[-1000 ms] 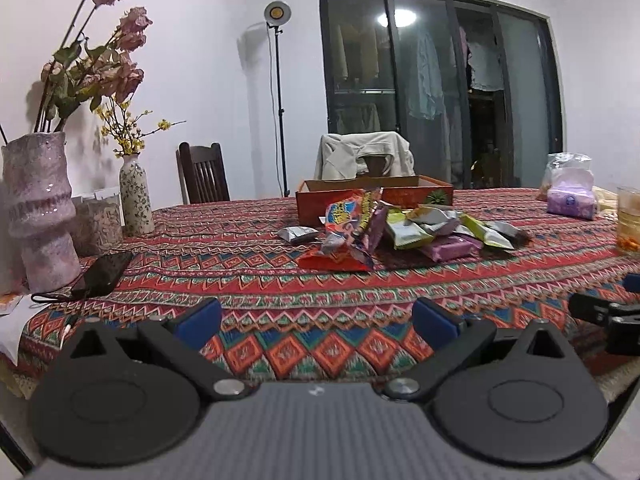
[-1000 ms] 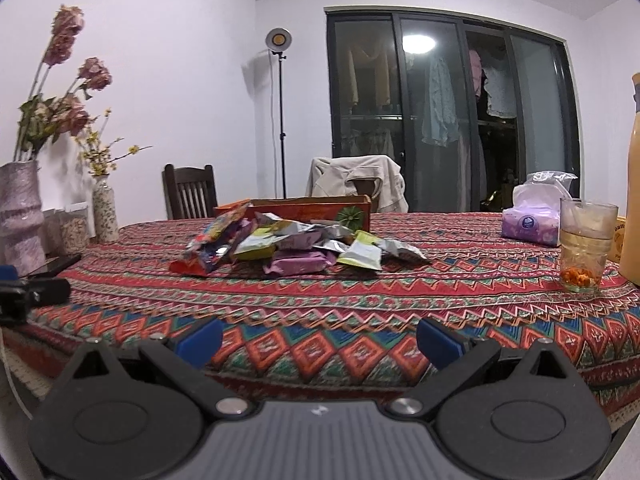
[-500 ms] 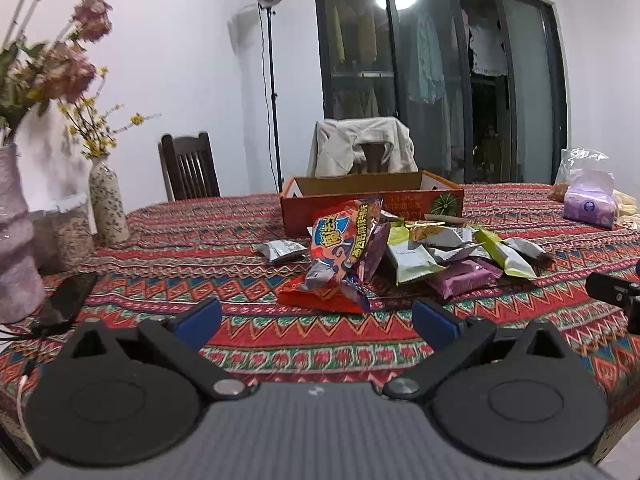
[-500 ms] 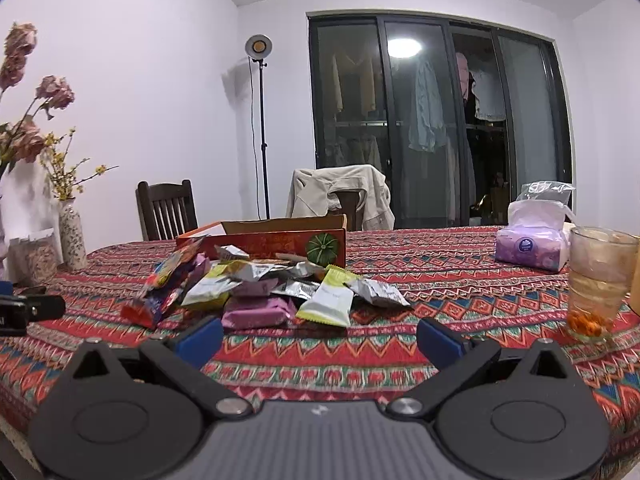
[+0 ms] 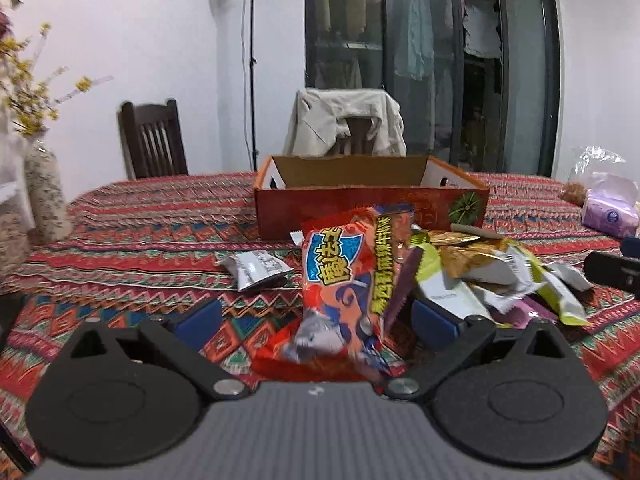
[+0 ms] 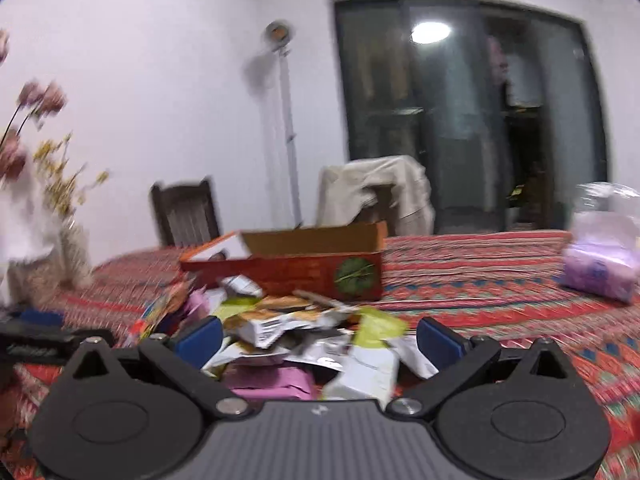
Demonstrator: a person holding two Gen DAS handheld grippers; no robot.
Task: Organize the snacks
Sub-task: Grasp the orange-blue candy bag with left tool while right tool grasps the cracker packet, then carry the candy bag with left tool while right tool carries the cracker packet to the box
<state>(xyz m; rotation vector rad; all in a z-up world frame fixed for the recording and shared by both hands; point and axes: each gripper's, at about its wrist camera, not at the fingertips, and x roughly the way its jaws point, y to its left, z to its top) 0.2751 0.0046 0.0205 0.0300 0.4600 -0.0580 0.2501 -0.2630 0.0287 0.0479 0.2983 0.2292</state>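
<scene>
A heap of snack packets (image 5: 460, 276) lies on a table covered with a red zigzag-patterned tablecloth (image 5: 132, 248), directly in front of an open orange cardboard box (image 5: 372, 196) whose front wall carries a green round emblem. At the heap's left end an orange chip bag (image 5: 344, 280) with blue and yellow lettering stands nearly upright, leaning on the packets beside it; a red packet (image 5: 280, 356) lies flat beneath it. A small silver sachet (image 5: 256, 270) rests apart from the heap, to its left.

The left gripper (image 5: 316, 320) hangs low over the cloth with its blue-padded fingers (image 5: 198, 322) spread wide, the chip bag between them but untouched. In the right wrist view, which is motion-blurred, the right gripper (image 6: 318, 336) is likewise spread wide, its fingertips (image 6: 438, 338) flanking the near side of the heap, where a pink packet (image 6: 276, 380), white wrappers (image 6: 360, 368) and a yellow-green packet (image 6: 376, 326) overlap. Neither tool grips anything.

Beyond the box, a chair draped with a beige jacket (image 5: 346, 124) faces the table, a dark wooden chair (image 5: 154, 140) stands to its left, and a lamp stand (image 5: 252, 64) rises against the white wall next to dark glass sliding doors (image 5: 432, 60). A speckled vase (image 5: 46, 196) with yellow blossoms sits at the table's left edge, a purple tissue pack (image 5: 610, 212) at its right.
</scene>
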